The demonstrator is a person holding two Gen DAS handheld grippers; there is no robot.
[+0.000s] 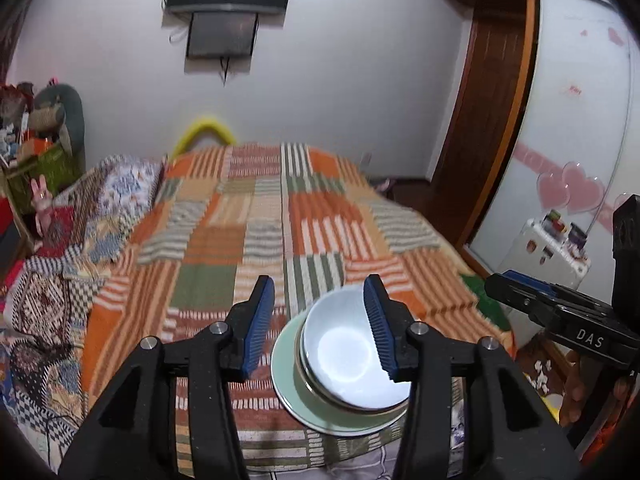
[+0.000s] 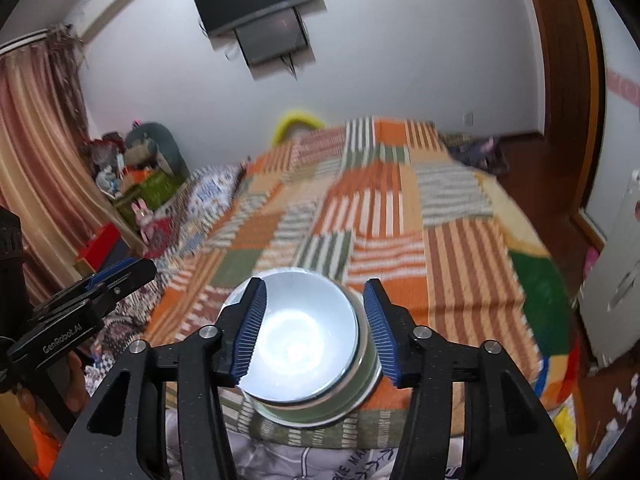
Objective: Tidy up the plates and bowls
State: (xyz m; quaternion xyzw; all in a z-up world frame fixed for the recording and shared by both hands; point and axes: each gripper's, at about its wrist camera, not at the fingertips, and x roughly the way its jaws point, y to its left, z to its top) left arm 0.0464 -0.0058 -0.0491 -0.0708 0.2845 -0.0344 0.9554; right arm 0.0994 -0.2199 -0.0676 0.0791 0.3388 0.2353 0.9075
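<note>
A white bowl (image 1: 344, 352) tops a short stack of bowls on a pale green plate (image 1: 288, 380), near the front edge of a bed. In the left wrist view my left gripper (image 1: 319, 278) hovers above the stack, open, with its right pad in front of the bowl's rim and nothing held. The right wrist view shows the same bowl (image 2: 304, 340) and plate (image 2: 352, 404) below my right gripper (image 2: 313, 280), whose jaws are open on either side of the bowl and clear of it. Each gripper shows in the other's view: the right gripper (image 1: 520, 292) and the left gripper (image 2: 120, 272).
A patchwork striped blanket (image 1: 240, 220) covers the bed. Toys and boxes (image 1: 40, 152) crowd the left side. A wooden wardrobe with a white sliding door (image 1: 560, 120) stands to the right, with a small white cabinet (image 1: 560, 248) beside it. A person's hand (image 1: 576, 392) holds the right gripper.
</note>
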